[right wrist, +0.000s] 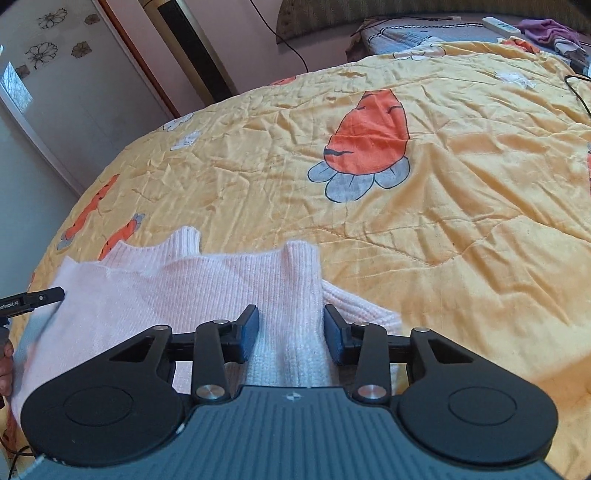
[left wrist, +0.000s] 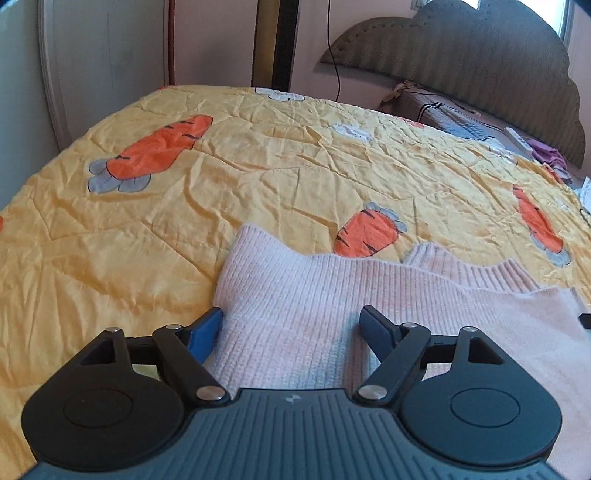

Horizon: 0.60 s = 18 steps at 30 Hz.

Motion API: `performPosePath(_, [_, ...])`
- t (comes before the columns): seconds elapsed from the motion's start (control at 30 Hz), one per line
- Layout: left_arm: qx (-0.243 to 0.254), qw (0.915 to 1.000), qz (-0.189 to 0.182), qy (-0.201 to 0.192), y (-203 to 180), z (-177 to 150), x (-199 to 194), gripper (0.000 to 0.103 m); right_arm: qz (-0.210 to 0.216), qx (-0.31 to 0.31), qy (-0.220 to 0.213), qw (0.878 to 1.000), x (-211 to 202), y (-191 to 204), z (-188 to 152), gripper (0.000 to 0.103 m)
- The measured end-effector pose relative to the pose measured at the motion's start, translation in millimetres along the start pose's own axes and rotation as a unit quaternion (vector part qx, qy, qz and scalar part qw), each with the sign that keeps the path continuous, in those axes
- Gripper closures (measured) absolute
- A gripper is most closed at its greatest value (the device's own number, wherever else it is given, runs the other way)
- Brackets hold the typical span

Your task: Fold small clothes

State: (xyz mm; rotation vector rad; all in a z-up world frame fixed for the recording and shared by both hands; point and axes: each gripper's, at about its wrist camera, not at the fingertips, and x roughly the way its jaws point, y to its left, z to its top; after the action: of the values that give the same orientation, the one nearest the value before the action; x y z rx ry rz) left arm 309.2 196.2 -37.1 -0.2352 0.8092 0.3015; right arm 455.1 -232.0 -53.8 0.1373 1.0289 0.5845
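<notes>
The left tongs (left wrist: 291, 325) point forward and downward, their blue fingers (left wrist: 207, 332) spread wide with pink knit lying between them, neither pad pressing it. The right tongs (right wrist: 291, 328) tilt down likewise, jaws narrower, flanking a ribbed strip without a visible pinch. At the left edge of the right wrist view, part of the person's hand (right wrist: 5, 365) shows.

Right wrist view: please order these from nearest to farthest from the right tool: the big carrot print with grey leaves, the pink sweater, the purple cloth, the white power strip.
1. Pink sweater, lying between the fingers of the right tool.
2. Big carrot print, mid-quilt, ahead.
3. White power strip and purple cloth, both at the far right by the headboard; too close to rank.
</notes>
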Motion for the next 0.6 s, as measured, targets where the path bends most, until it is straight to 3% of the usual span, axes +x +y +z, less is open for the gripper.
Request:
performPosePath(0.07, [-0.005, 0.9995, 0.023, -0.021, 0, 1, -5, 0.076, 0.009, 0.005, 0.001, 1.000, 1, -1, 2, 0.084])
performPosePath(0.2, [-0.009, 0.9995, 0.003, -0.031, 7, 8, -17, 0.086, 0.008, -0.009, -0.024, 1.000, -13, -1, 3, 0.090])
performPosePath(0.3, [-0.010, 0.9997, 0.011, -0.019, 11, 3, -6, 0.086, 0.023, 0.026, -0.068, 0.997, -34, -16, 4, 0.090])
performPosePath(0.4, [-0.014, 0.9993, 0.020, -0.029, 10, 0, -2, 0.086, 0.000, 0.028, -0.031, 0.999, -14, -23, -7, 0.091])
performPosePath(0.53, [-0.016, 0.9992, 0.024, -0.030, 11, 2, -10, 0.083, -0.002, 0.041, -0.047, 0.998, -12, -22, -14, 0.089])
performPosePath(0.6, [-0.015, 0.9990, 0.026, -0.034, 12, 3, -22, 0.083, -0.015, 0.038, -0.050, 0.998, -16, -19, -14, 0.081])
